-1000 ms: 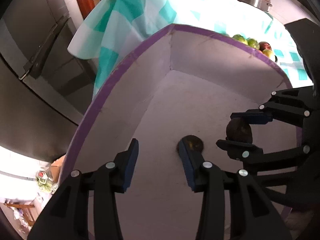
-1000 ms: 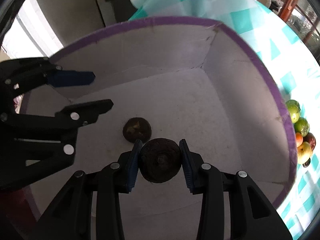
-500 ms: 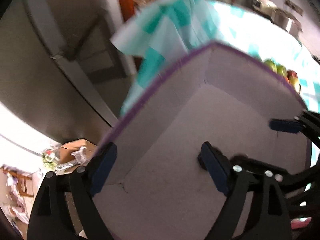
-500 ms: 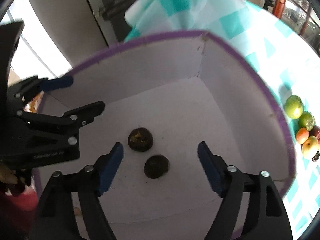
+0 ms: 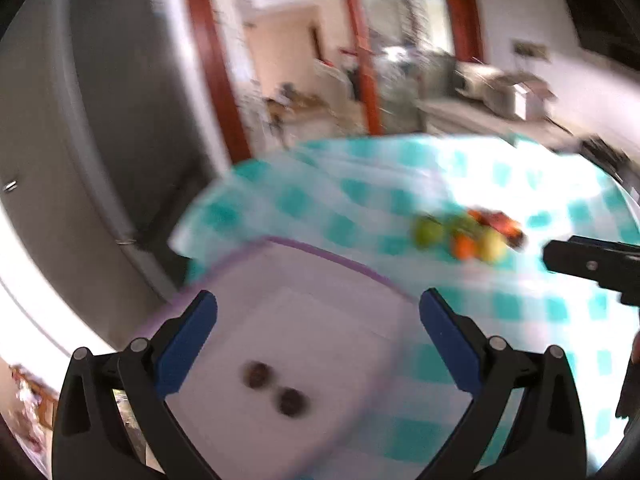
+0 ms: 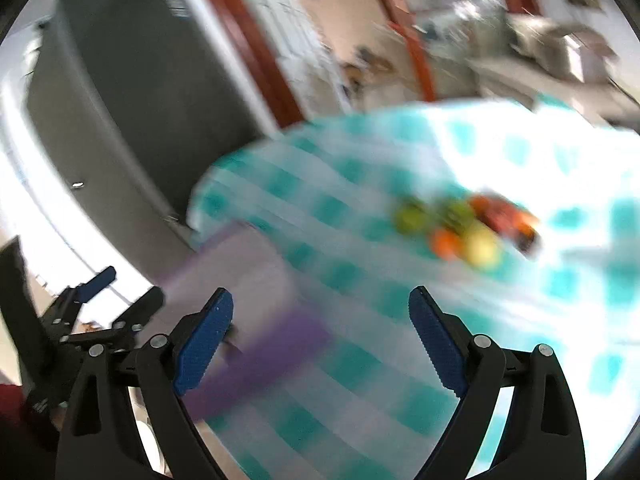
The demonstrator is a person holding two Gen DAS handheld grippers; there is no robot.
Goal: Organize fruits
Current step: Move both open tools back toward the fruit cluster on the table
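Observation:
Both now views are motion-blurred. A white box with a purple rim (image 5: 320,252) stands at the near corner of a table with a teal checked cloth (image 5: 520,304). Two dark round fruits (image 5: 276,388) lie on its floor. My left gripper (image 5: 318,344) is open and empty above the box. My right gripper (image 6: 320,344) is open and empty over the cloth beside the box (image 6: 256,264). A pile of green, orange, yellow and red fruits (image 5: 468,232) lies farther on the cloth; it also shows in the right wrist view (image 6: 468,228).
A dark grey fridge (image 5: 100,140) stands left of the table. A red-brown door frame (image 5: 216,64) and a counter with appliances (image 5: 500,92) are behind. The right gripper's finger (image 5: 588,260) shows at the left view's right edge.
My right gripper opened and let the dark fruit drop into the box beside the other. Both grippers then rose and pulled back from the box, swinging toward the fruit pile.

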